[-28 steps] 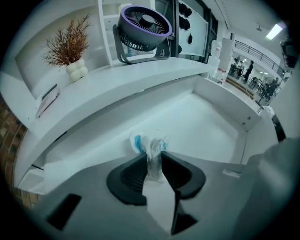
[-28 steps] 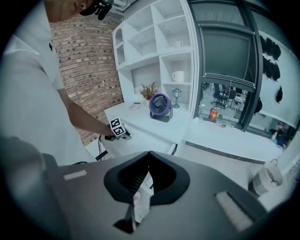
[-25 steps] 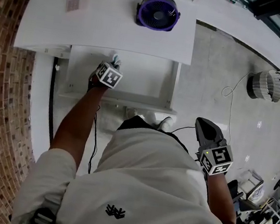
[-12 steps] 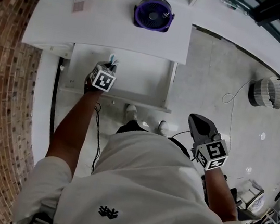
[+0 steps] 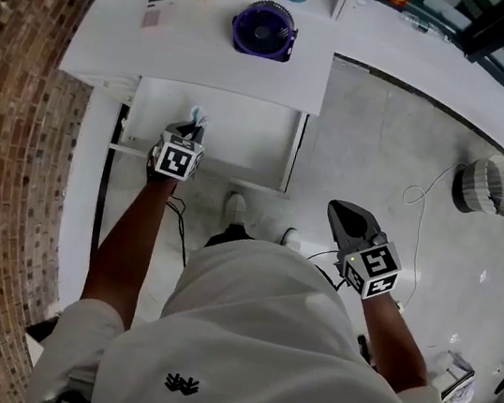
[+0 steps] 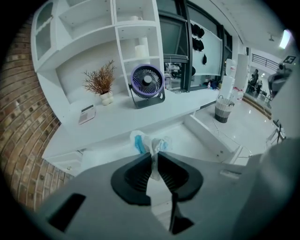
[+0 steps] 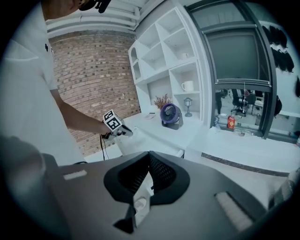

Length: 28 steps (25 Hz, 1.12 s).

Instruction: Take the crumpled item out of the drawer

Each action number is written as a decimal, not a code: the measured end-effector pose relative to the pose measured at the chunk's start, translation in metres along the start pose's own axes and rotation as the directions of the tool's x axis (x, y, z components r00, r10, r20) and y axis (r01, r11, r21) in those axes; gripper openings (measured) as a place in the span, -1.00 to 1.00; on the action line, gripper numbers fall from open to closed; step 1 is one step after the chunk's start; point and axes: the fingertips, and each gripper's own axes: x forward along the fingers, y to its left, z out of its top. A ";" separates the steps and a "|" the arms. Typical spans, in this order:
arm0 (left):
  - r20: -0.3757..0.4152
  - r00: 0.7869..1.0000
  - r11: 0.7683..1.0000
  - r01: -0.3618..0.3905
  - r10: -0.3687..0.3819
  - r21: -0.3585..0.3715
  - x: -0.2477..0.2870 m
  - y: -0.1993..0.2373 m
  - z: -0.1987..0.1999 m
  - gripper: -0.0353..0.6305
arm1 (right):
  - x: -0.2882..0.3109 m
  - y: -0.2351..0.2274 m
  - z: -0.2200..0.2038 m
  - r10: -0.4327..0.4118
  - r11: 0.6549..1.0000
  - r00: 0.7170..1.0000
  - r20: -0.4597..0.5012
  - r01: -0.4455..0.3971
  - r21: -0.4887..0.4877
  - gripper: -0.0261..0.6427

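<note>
Left gripper (image 5: 192,124) pinching the crumpled item (image 5: 196,114) over the open drawer (image 5: 243,139); right gripper (image 5: 336,209) idle.
Head view: the left gripper reaches over the drawer pulled out from under the white tabletop (image 5: 199,55), with the white-and-blue crumpled item at its tip, above the drawer's back left part; the right gripper hangs by the person's side over the floor, well apart from the drawer. Left gripper view: the jaws are closing, nearly together, with a tail of the crumpled item caught between their tips and the rest bunched just beyond them; a purple fan (image 6: 147,84) stands on the tabletop behind. Right gripper view: the jaws meet at their tips with nothing between them.
</note>
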 end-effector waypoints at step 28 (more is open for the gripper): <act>0.272 0.956 0.976 -0.048 0.107 -0.214 -0.199 -0.192 0.041 -0.75 | -0.085 -0.019 -0.051 0.213 0.970 0.977 0.021 -0.209 -0.121 -0.88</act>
